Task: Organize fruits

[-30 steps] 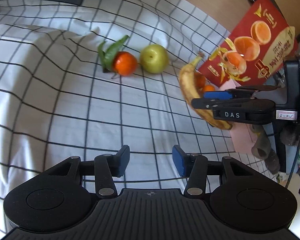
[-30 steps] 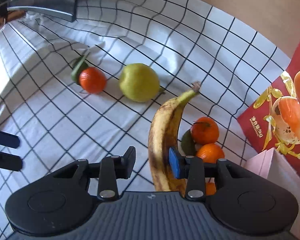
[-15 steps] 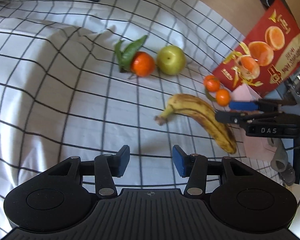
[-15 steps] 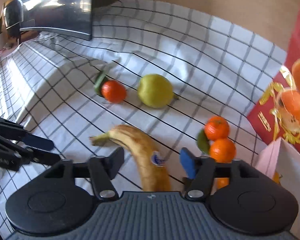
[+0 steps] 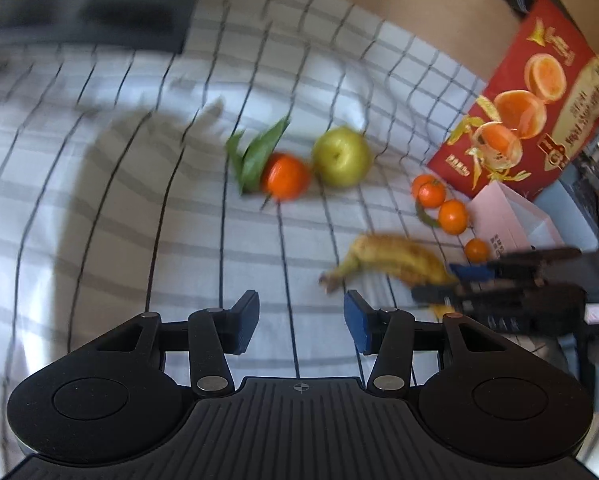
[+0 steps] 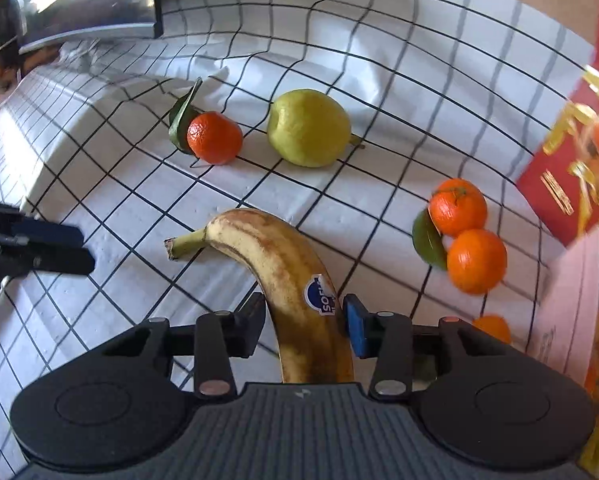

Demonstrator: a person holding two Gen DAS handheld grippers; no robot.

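Right claw [image 6: 304, 318] has just been closing on the ripe banana [image 6: 283, 272] lying on the checked cloth [image 6: 359, 60] near the mandarins [image 6: 465, 236] (left claw [image 5: 299, 320] hangs apart, empty), so squeezing risks bruising or it slipping.

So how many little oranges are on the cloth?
4. One with leaves sits left of the pear. Two touch near the red box. One peeks out behind the right gripper. More may be hidden.

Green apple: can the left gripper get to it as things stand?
Probably yes. The left gripper is open with nothing in it, and only bare checked cloth lies before the green apple; the leafy tangerine sits close beside it.
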